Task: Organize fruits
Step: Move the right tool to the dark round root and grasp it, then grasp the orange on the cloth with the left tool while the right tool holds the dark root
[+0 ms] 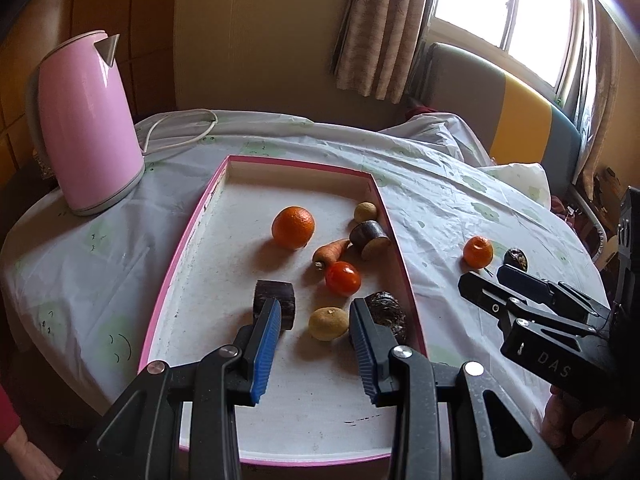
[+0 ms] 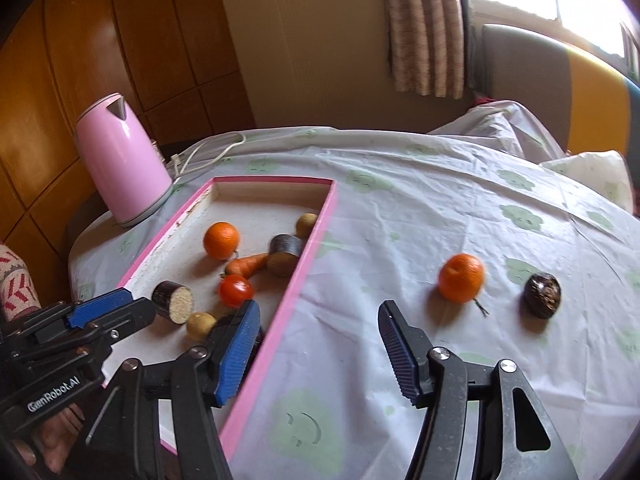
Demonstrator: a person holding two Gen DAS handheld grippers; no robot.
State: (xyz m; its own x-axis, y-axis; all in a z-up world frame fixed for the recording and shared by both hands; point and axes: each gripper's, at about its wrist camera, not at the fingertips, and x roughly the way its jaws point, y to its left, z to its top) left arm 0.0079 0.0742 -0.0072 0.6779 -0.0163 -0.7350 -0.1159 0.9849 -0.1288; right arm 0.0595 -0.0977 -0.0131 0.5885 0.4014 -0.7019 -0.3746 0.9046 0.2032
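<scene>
Left gripper (image 1: 314,344) fingers wide apart, empty, over pink tray (image 1: 182,240), right gripper (image 2: 318,344) likewise empty, carrot (image 1: 330,251) tip pointing near-left.

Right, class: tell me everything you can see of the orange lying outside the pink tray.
The orange is small, round and bright, with a dimpled peel and a thin dark stalk poking out at its lower right. It rests alone on the plastic tablecloth, right of the pink tray and left of a dark wrinkled fruit. Nothing touches it. The right gripper is short of it, jaws open.
</scene>
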